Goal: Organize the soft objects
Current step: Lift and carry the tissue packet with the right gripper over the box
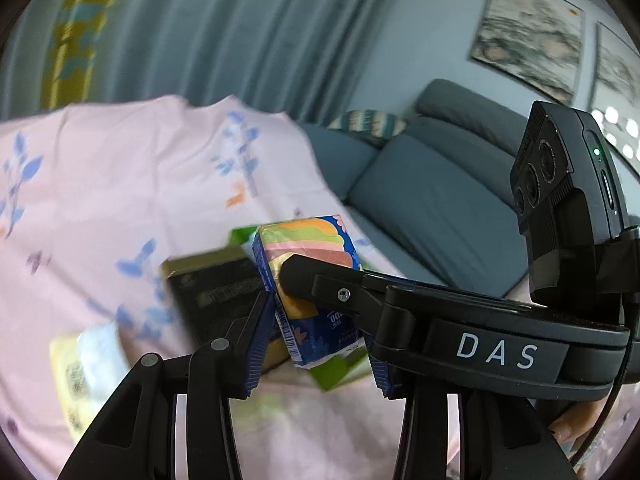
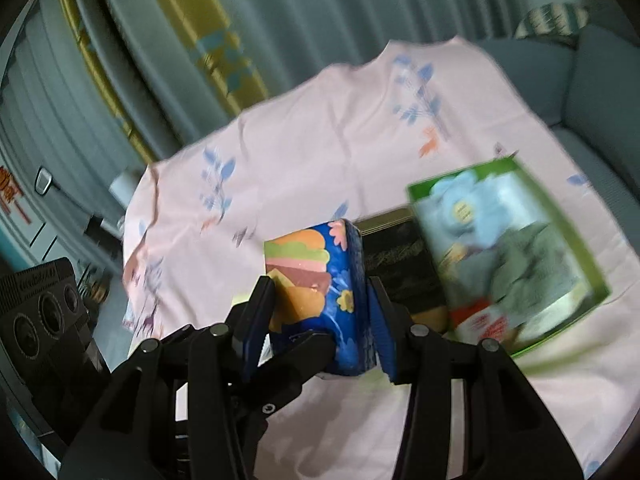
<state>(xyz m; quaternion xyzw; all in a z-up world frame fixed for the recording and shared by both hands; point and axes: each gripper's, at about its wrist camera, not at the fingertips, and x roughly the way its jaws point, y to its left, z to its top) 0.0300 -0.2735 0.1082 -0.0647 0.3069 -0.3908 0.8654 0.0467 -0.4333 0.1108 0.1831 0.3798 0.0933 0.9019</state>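
Note:
A blue tissue pack with a burger print (image 1: 308,280) (image 2: 316,292) is held above the pink flowered cloth (image 1: 120,200) (image 2: 320,140). Both grippers clamp it. My left gripper (image 1: 320,344) has its fingers on the pack's two sides. My right gripper (image 2: 320,320) grips the same pack; one of its fingers (image 1: 320,284) crosses the pack in the left wrist view. A black pack (image 1: 212,292) (image 2: 400,264) lies on the cloth behind it. A green box with soft blue and grey items (image 2: 508,256) lies to the right.
A yellow-white packet (image 1: 88,372) lies on the cloth at the left. A grey sofa (image 1: 440,200) with a striped cushion (image 1: 368,120) stands behind right. Grey-blue curtains (image 1: 240,20) hang behind the table.

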